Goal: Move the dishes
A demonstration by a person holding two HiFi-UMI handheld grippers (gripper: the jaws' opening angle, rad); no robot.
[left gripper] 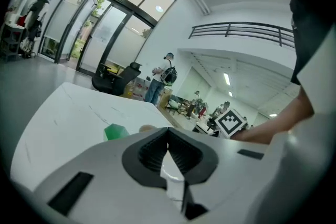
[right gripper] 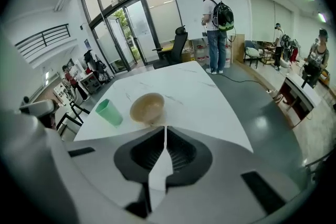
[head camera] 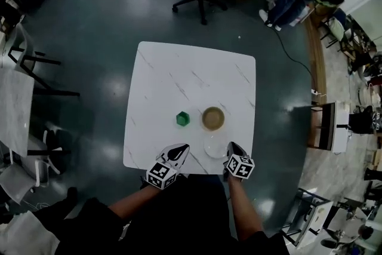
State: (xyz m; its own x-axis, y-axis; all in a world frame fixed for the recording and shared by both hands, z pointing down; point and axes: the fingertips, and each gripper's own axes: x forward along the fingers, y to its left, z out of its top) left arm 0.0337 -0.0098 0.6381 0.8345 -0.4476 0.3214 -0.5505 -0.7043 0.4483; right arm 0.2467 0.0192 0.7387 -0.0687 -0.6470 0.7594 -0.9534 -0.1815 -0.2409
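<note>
- Tan bowl upright on the right half of the table, toward the near edge; nothing visible inside.
- Green cup just left of the bowl, apart from it.
- White plate just nearer than the bowl, faint against the marble, close to the near edge.
- Right gripper beside the plate's right rim, jaws pressed together on nothing.
- Left gripper over the near edge below the cup, likewise closed and empty.
- Probably an approach to a first dish: spread the right jaws before dropping in, bite a rim squarely, lift level, steer clear of the cup.
</note>
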